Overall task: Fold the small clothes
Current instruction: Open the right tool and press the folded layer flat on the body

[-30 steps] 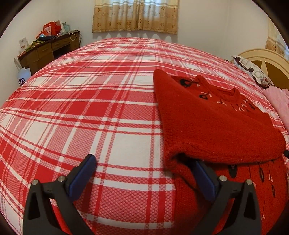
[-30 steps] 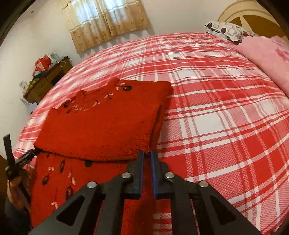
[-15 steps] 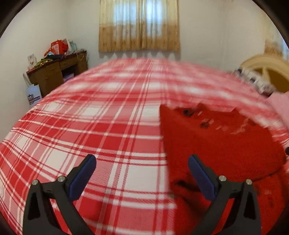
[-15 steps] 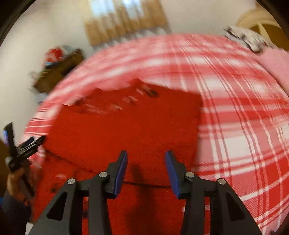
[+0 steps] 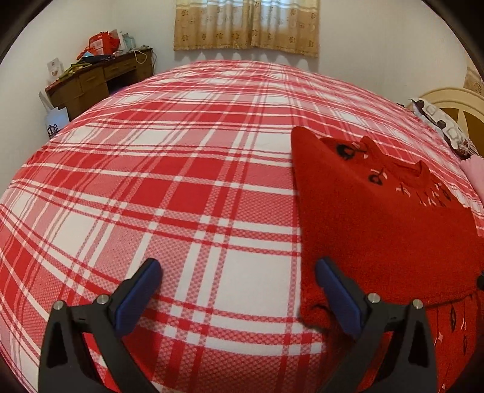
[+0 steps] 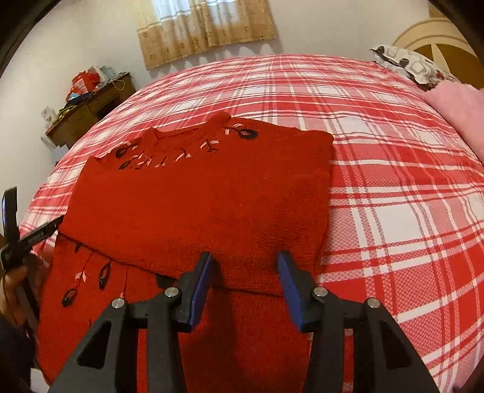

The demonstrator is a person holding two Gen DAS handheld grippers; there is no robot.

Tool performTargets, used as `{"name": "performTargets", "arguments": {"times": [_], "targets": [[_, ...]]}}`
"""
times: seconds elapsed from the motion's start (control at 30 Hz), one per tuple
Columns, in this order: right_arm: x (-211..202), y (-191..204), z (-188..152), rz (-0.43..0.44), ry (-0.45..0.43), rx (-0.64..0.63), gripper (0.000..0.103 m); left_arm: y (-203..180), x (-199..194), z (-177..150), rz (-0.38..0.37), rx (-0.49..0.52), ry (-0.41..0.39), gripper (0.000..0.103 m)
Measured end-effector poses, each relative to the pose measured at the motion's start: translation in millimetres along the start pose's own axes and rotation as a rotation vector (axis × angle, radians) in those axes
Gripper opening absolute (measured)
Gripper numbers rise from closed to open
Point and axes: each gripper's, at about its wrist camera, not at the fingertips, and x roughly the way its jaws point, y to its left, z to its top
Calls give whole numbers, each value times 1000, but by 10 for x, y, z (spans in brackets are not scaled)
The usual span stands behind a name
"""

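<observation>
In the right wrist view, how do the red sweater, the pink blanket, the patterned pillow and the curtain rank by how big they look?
1. Sweater, largest by far.
2. Curtain.
3. Pink blanket, cut off by the frame edge.
4. Pillow.
The last three look close in size; distance distorts them.

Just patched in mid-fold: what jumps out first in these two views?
A red sweater with dark embroidered flowers lies on the red-and-white plaid bedspread, its top layer folded over the lower part. Both tongs, left and right, hang open at its near edge, gripping nothing. A pink blanket sits near the headboard.
</observation>
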Motion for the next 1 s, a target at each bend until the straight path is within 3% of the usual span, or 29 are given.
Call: {"name": "performTargets", "arguments": {"times": [0.33,0.5,0.63,0.83,1.0], "targets": [[-65,97,-168,-7,-52,-42,58,-64,-149,-93,27,37,-67,103],[9,187,-173,0,-40,-89,75,-127,-205,-127,56,73,-96,103],[32,345,-197,-84,-22,-148,76,-120,-216,-141,55,70,-92,103],[-3,274,-220,-50,-31,-93,77,-34,-225,-202,-8,28,-62,103],[-37,239,-223,-27,-29,-62,77,-84,-255,-225,10,43,-70,103]]}}
